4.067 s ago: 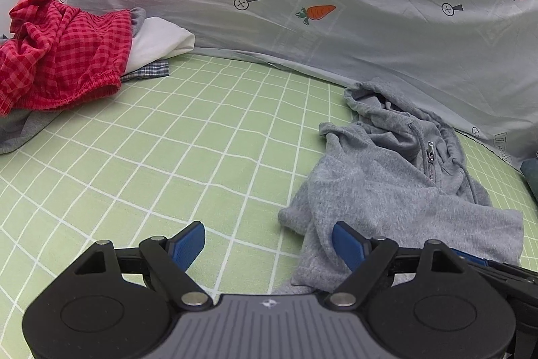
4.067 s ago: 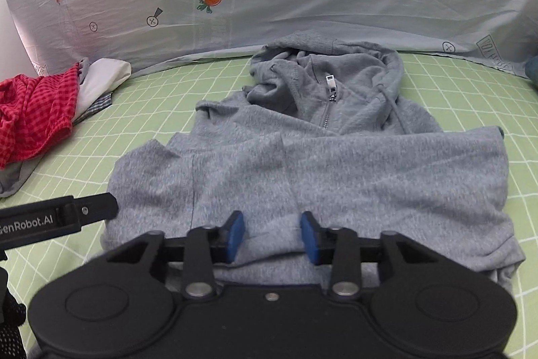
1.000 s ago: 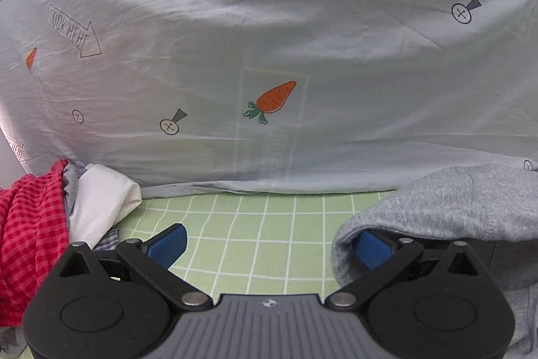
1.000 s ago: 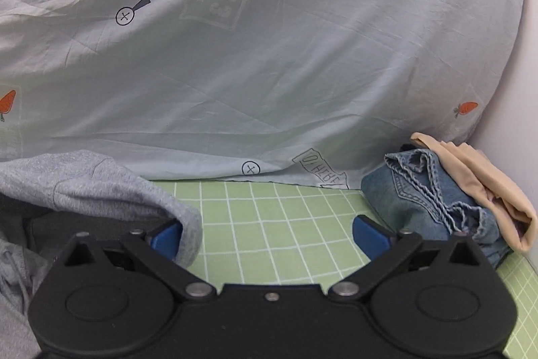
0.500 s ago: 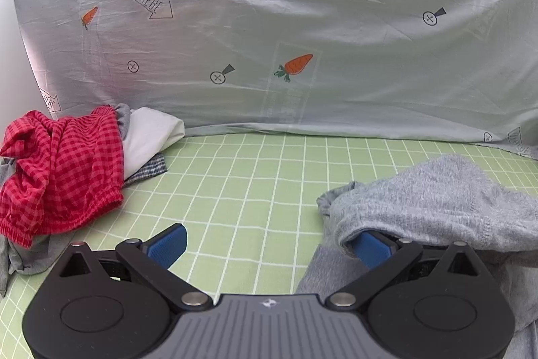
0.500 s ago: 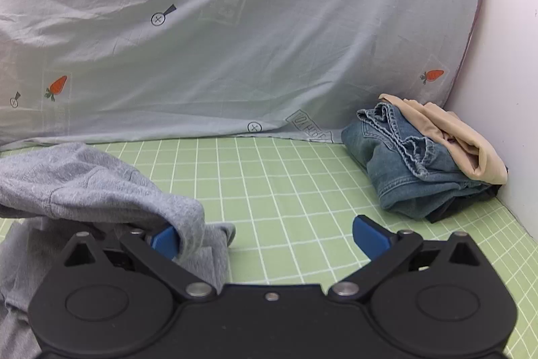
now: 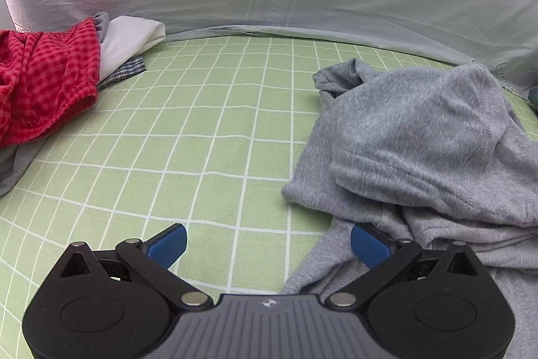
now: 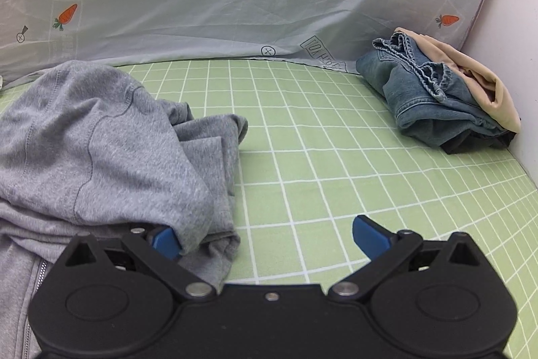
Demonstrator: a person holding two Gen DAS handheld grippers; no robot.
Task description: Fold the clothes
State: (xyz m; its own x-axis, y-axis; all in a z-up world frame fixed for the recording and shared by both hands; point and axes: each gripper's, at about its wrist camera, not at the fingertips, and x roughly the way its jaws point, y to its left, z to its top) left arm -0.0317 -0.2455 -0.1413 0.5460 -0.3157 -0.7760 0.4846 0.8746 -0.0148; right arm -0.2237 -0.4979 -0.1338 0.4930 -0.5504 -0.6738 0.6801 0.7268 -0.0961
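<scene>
Lowered onto the sheet (image 7: pixel 208 123), one hoodie (image 7: pixel 420 140) between two gaping tongs (image 7: pixel 267 244)

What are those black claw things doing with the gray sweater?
A person holds two grippers and is folding a gray hoodie on a green checked sheet. The left gripper and right gripper are both open, one at each side of the hoodie, which lies bunched up with fabric draped over one finger of each. A red checked garment waits on one side, folded jeans on the other.
</scene>
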